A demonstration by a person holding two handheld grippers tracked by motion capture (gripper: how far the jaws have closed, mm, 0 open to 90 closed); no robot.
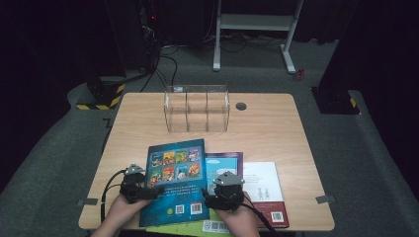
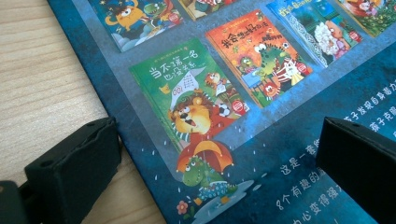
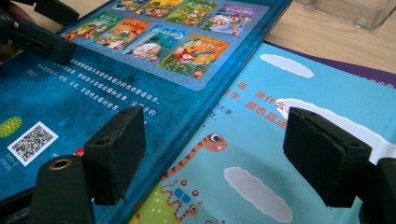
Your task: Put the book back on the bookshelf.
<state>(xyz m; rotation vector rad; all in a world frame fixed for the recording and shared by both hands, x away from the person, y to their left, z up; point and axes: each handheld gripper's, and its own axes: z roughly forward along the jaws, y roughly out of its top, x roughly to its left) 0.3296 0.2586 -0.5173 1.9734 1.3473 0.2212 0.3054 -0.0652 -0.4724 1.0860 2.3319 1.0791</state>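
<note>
top book (image 1: 175, 182) lies on a second book (image 1: 225, 162), third book (image 1: 264, 190) to its right; rack (image 1: 197, 108) behind, all on desk (image 1: 276, 128).

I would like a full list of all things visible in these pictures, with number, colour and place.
dark blue book: 1, blue back cover with small pictures, on top of the pile, near edge
light blue book: 1, purple border, under the dark blue book, to its right
white book: 1, white and red, rightmost
green sheet: 1, green, lowest, near edge
clear organizer: 1, transparent, three compartments, table centre, far side
table: 1, light wood
left gripper: black, jaws open astride the dark blue book's left edge
right gripper: black, jaws open astride its right edge
</note>
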